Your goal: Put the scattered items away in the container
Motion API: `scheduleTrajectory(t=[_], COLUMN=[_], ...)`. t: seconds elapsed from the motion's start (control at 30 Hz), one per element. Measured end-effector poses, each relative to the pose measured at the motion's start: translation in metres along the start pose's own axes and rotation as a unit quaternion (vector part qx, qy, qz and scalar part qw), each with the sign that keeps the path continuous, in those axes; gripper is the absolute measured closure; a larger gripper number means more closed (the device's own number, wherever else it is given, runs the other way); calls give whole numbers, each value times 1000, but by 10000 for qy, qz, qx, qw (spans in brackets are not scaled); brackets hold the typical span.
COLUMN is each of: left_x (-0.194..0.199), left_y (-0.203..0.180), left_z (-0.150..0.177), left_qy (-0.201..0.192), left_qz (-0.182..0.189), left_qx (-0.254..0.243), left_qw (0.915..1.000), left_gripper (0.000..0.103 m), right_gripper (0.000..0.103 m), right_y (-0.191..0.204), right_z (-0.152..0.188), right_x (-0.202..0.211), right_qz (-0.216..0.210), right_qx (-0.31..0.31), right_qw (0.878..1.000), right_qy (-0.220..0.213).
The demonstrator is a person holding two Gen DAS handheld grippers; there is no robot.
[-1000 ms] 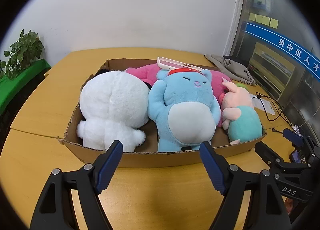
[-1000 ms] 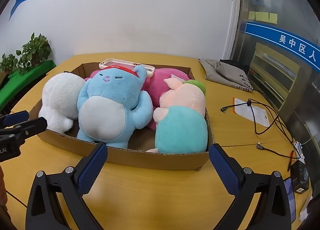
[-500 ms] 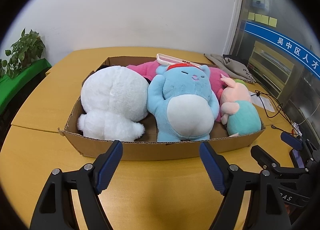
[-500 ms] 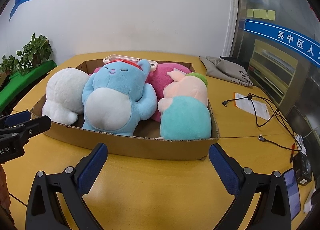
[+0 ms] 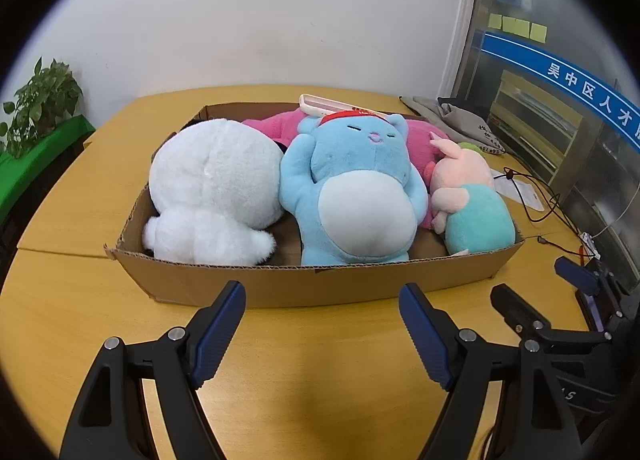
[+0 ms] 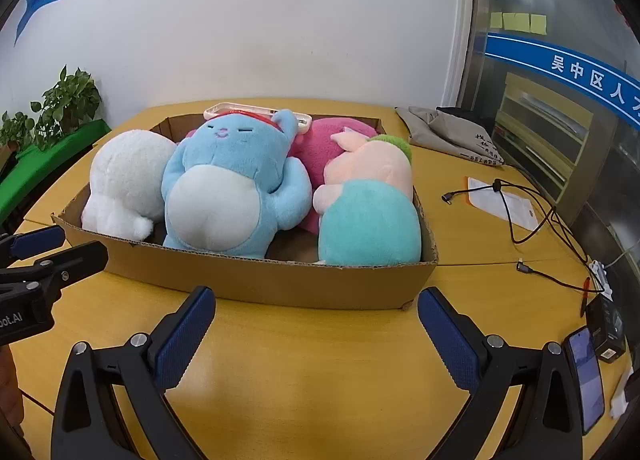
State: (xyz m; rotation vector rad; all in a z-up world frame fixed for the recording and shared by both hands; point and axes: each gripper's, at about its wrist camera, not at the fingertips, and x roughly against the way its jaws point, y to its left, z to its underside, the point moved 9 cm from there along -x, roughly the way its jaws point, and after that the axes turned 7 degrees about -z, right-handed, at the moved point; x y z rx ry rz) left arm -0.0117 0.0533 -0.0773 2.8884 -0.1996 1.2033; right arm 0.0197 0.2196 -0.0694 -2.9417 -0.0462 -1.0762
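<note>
Left fingers (image 5: 424, 336): apart, nothing between, over bare table (image 5: 320, 380).
Left view: cardboard box (image 5: 320, 284) just beyond left gripper (image 5: 322, 324); white plush (image 5: 212, 188), blue plush (image 5: 356, 196), pink-teal plush (image 5: 472, 204) inside.
Right fingers (image 6: 184, 336): apart, empty.
Right view: right gripper (image 6: 316, 336) near box front wall; magenta plush (image 6: 324, 148) behind the blue one; phone (image 6: 586, 376) on table, right.

Corrugated cardboard box (image 5: 304, 284), fuzzy plush toys (image 5: 352, 196) (seemingly fleece).
</note>
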Motion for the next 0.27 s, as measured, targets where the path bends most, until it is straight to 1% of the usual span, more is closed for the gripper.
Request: scheduleTrajectory(t=[0.1, 0.2, 0.27], left_x=[1, 1, -1], left_y=[2, -1, -2], left_z=[2, 5, 6], left_qy=[7, 18, 29], left_qz=[-153, -106, -161], left_qx=[48, 35, -23], left_qw=[9999, 9999, 9999], left_gripper=[22, 22, 22], right_gripper=[0, 0, 0], right_y=[1, 0, -1], right_z=[2, 4, 5], right_x=[0, 1, 2], right_qz=[-18, -4, -2], right_qx=[20, 43, 29], right_qw=[10000, 10000, 10000], right_qy=[19, 6, 9])
